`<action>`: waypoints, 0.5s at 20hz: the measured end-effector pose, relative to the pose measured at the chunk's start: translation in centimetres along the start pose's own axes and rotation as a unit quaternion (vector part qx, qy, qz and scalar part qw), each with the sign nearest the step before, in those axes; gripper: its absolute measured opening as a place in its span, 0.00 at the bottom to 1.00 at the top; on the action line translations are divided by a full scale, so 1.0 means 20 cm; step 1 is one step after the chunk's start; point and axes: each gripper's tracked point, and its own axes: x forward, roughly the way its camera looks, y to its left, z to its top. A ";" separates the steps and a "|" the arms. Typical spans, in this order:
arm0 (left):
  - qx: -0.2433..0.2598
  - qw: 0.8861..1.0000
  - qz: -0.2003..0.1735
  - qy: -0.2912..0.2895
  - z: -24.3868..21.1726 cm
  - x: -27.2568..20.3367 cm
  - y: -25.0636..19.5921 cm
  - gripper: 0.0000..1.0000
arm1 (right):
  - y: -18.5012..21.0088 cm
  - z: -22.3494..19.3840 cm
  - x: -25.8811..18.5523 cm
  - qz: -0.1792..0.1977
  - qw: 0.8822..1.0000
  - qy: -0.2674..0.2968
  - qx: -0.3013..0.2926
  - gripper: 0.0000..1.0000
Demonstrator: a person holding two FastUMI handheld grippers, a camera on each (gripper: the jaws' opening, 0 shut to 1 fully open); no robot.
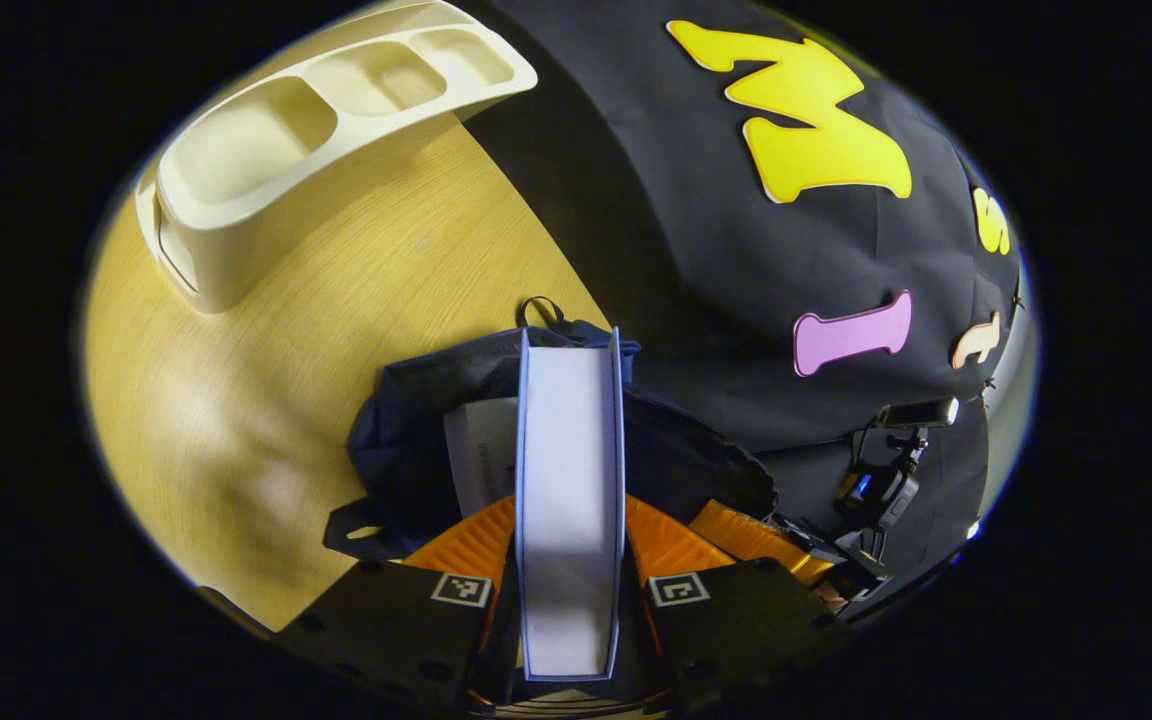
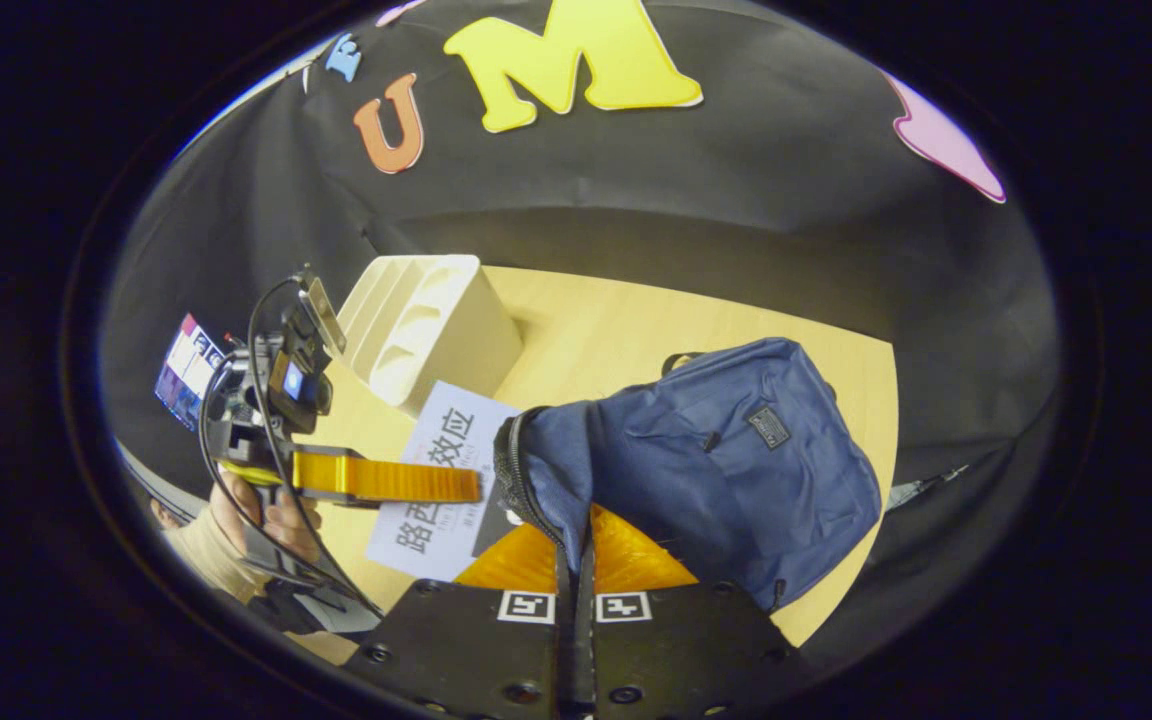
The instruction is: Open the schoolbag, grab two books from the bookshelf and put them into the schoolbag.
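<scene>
The left gripper (image 1: 570, 560) clamps a white book (image 1: 570, 500) over the open schoolbag (image 1: 406, 430), where another book (image 1: 481, 450) already sits. The right gripper (image 2: 576, 545) pinches the schoolbag's zipper rim. The empty bookshelf (image 1: 266, 150) stands on the bench (image 1: 236, 400) at eleven o'clock.

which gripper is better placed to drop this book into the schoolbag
Left. The left gripper is clamped on the book and holds it over the open schoolbag, where another book already lies. The right gripper is pinching the schoolbag's zipper edge, keeping the mouth open.
</scene>
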 end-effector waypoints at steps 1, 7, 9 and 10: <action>-0.003 1.000 -0.006 -0.022 0.00 0.04 0.00 0.43 | 0.01 0.01 0.01 0.010 1.000 0.000 0.003 0.00; -0.061 0.991 -0.069 -0.098 -0.05 0.34 0.00 0.43 | 0.12 0.00 0.04 0.049 0.997 0.023 -0.051 0.00; -0.093 0.984 -0.103 -0.113 -0.07 0.49 0.00 0.43 | 0.14 -0.01 0.06 0.067 0.996 0.034 -0.056 0.00; -0.096 0.982 -0.113 -0.117 -0.08 0.56 -0.02 0.43 | 0.16 -0.02 0.07 0.076 0.995 0.045 -0.055 0.02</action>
